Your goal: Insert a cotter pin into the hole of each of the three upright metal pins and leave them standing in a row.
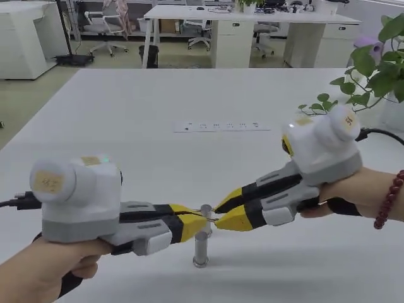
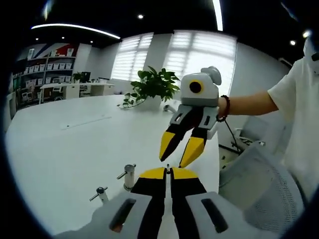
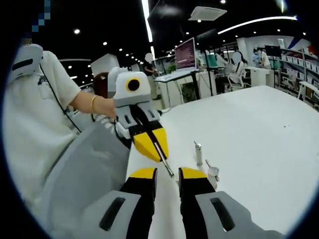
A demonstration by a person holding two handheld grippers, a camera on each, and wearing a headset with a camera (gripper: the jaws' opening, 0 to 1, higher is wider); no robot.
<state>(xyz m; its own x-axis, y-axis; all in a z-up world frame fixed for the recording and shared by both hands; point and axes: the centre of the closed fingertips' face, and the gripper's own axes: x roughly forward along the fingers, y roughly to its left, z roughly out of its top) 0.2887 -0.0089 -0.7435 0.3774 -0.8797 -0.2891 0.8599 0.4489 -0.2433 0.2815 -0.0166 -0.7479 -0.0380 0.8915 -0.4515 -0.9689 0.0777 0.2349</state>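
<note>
A thin, straight cotter pin (image 3: 167,166) jutted from the closed tips of the left gripper (image 3: 160,155), slanting downward. A silvery metal pin (image 2: 129,177) and a second metal pin (image 2: 101,194) stood upright on the white counter (image 2: 60,149) near each other, each with a small crosspiece sticking out sideways near its top.

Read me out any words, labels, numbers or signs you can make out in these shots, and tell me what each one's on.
None can be read.
Pale sticker on the left gripper: dark marks, too blurred.
Second sticker on the right gripper: too blurred.
White strip on the table: marks too small.
Monitor in the right gripper view: screen too blurred.
</note>
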